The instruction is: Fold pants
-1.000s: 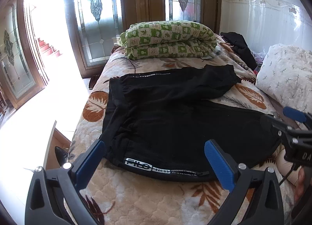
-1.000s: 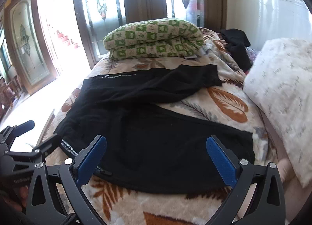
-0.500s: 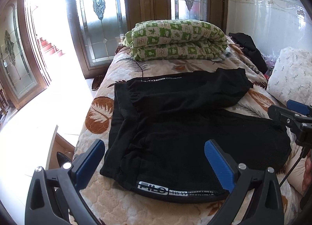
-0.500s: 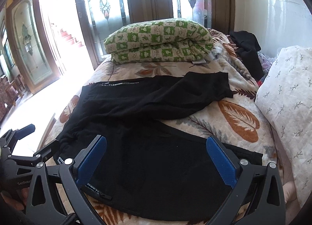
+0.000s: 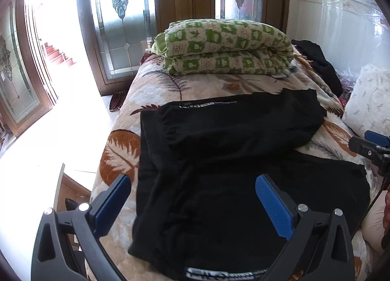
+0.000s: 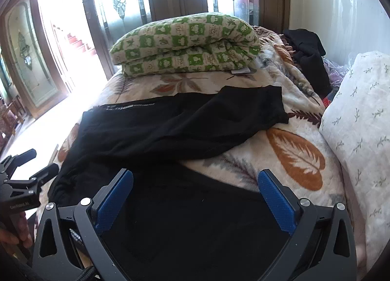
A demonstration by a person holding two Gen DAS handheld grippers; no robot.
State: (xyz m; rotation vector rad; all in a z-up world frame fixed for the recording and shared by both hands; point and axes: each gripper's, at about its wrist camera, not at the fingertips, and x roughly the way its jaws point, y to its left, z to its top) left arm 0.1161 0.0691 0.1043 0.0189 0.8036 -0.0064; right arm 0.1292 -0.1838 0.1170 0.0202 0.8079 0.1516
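Note:
Black pants (image 5: 219, 171) lie spread on the leaf-patterned bed, waistband to the left and both legs pointing right. The far leg (image 6: 195, 120) angles away from the near leg (image 6: 195, 220). White lettering runs along the near edge (image 5: 219, 275) and the far edge (image 5: 207, 105). My left gripper (image 5: 192, 198) is open above the waist end, with nothing between its blue pads. My right gripper (image 6: 195, 195) hovers open over the near leg, also empty. Each gripper shows at the edge of the other's view: the right gripper (image 5: 373, 147) and the left gripper (image 6: 22, 183).
A folded green-and-white checked quilt (image 5: 224, 47) lies at the far end of the bed. A white patterned pillow (image 6: 360, 134) sits on the right, with a heap of dark clothes (image 6: 307, 52) behind it. The bed's left edge (image 5: 102, 178) drops to the floor by glass doors.
Both grippers have drawn back towards the near side and risen, so the pants sit lower and fuller in both views. The pants lie as before. Both stay open.

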